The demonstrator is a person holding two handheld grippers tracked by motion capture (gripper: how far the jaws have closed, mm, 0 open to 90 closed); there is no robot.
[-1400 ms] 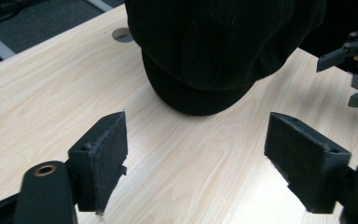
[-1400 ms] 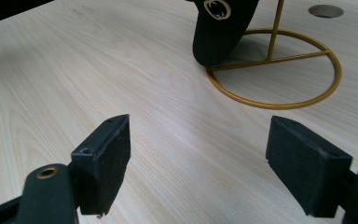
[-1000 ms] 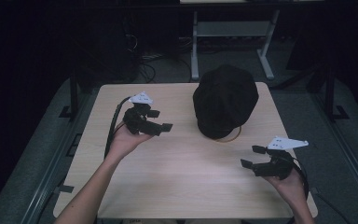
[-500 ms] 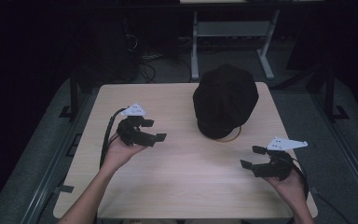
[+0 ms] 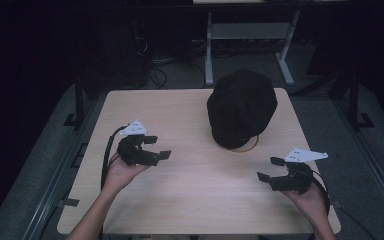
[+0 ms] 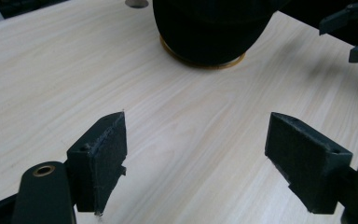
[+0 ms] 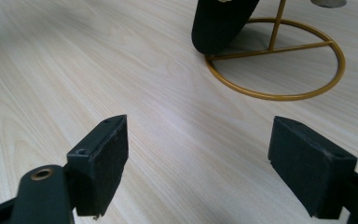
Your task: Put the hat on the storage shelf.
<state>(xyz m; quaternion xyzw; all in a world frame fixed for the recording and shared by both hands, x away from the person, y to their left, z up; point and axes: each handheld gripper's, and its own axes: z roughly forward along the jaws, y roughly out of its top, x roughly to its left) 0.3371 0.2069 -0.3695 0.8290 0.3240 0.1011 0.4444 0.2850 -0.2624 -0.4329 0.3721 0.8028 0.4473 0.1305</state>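
A black cap (image 5: 241, 107) rests on a gold wire stand (image 5: 244, 147) at the back right of the wooden table (image 5: 190, 190). In the left gripper view the cap (image 6: 209, 23) and the stand's ring (image 6: 200, 63) lie ahead. In the right gripper view the cap's brim (image 7: 221, 21) hangs over the gold ring (image 7: 279, 70). My left gripper (image 5: 157, 147) is held open at the table's left, nothing between its jaws. My right gripper (image 5: 270, 169) stands open at the front right, also empty. Both are well apart from the cap.
A metal frame (image 5: 245, 35) and cables (image 5: 155, 62) stand on the dark floor behind the table. The far right gripper (image 6: 354, 32) appears at the top right of the left gripper view.
My left gripper has drawn back toward the front and down over the table's left side. The right gripper has stayed where it was.
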